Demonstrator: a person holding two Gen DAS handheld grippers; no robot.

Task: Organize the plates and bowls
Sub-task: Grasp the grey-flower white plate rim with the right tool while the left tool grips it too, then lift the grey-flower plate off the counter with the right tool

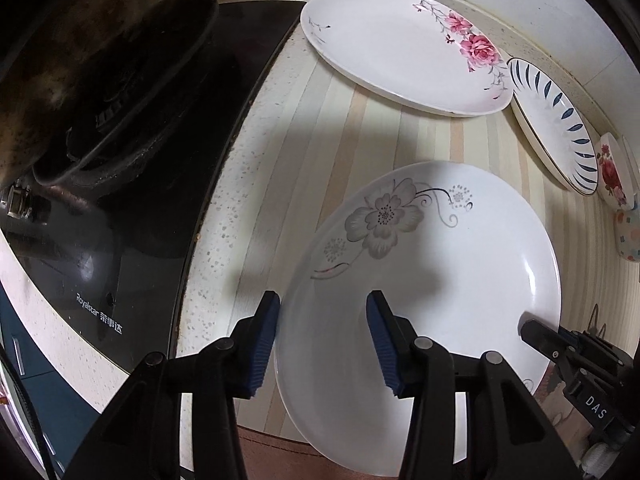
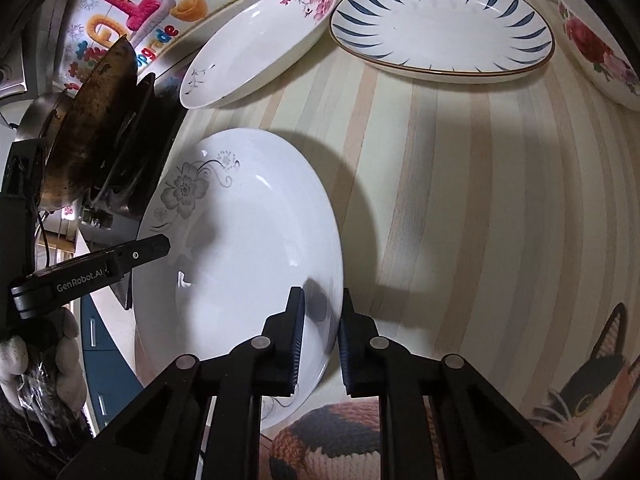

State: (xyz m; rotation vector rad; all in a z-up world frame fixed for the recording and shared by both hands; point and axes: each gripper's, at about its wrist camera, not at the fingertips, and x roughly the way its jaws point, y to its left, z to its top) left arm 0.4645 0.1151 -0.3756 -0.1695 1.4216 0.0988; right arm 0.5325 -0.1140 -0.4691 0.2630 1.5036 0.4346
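Observation:
A white plate with a grey flower (image 1: 440, 280) sits near the counter's front edge; it also shows in the right wrist view (image 2: 240, 260). My left gripper (image 1: 324, 320) is open, its fingers on either side of the plate's left rim. My right gripper (image 2: 322, 320) is shut on the plate's right rim and shows in the left wrist view (image 1: 536, 332). Behind lie a pink-rose plate (image 1: 400, 48), a blue-leaf plate (image 1: 556, 128) and a rose bowl (image 1: 612, 172).
A black gas stove (image 1: 120, 200) with a dark wok (image 1: 80, 40) stands to the left. The counter has a striped mat (image 2: 480, 200) with a cat picture (image 2: 588, 392) at the front right. A tiled wall runs behind the plates.

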